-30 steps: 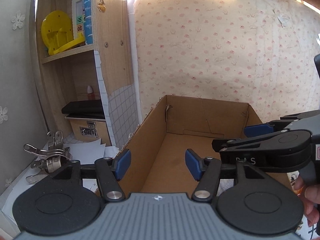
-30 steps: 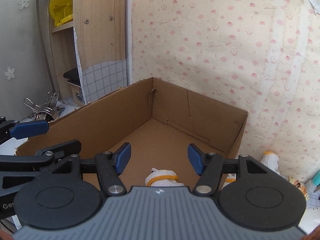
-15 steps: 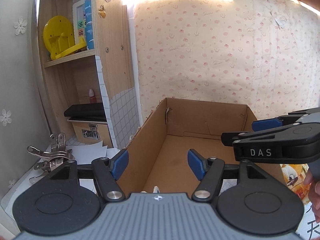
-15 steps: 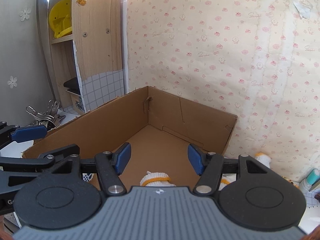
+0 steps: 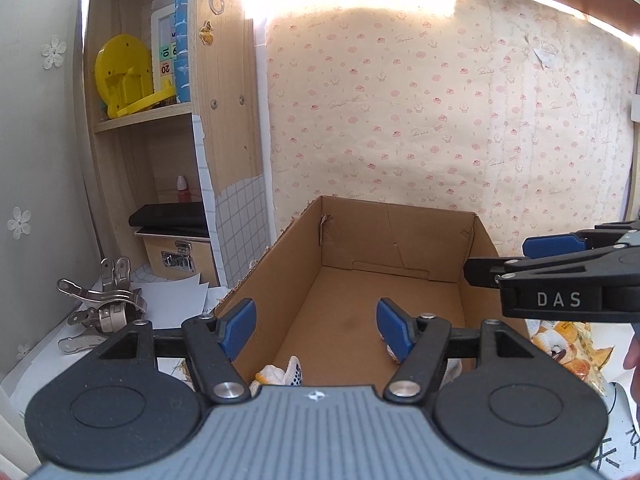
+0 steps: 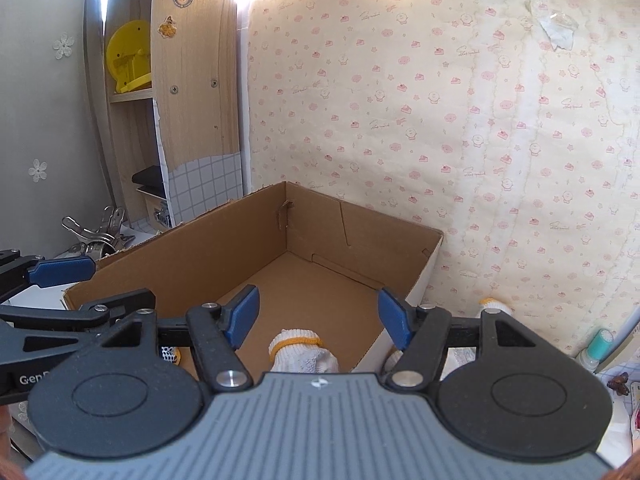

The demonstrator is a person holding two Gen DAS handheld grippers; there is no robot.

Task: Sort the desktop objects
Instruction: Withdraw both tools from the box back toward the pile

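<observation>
Presently, your stock stands thus. Cardboard box [image 6: 224,248]: open-topped, on the table, its far half bare. White knit glove with yellow cuff [image 6: 298,346]: already inside, at the near end of the box floor. Left claw [image 5: 316,330]: released, holding nothing, poised over the box's near end. Right claw [image 6: 318,318]: released, holding nothing, above that glove. Outstanding, by my judgement: a second yellow-cuffed glove [image 6: 490,303] outside the box's right wall; a teal-capped bottle [image 6: 596,346] further right; a snack packet [image 5: 568,344]; metal clips [image 5: 102,304] left of the box. You have most of the sorting left.
</observation>
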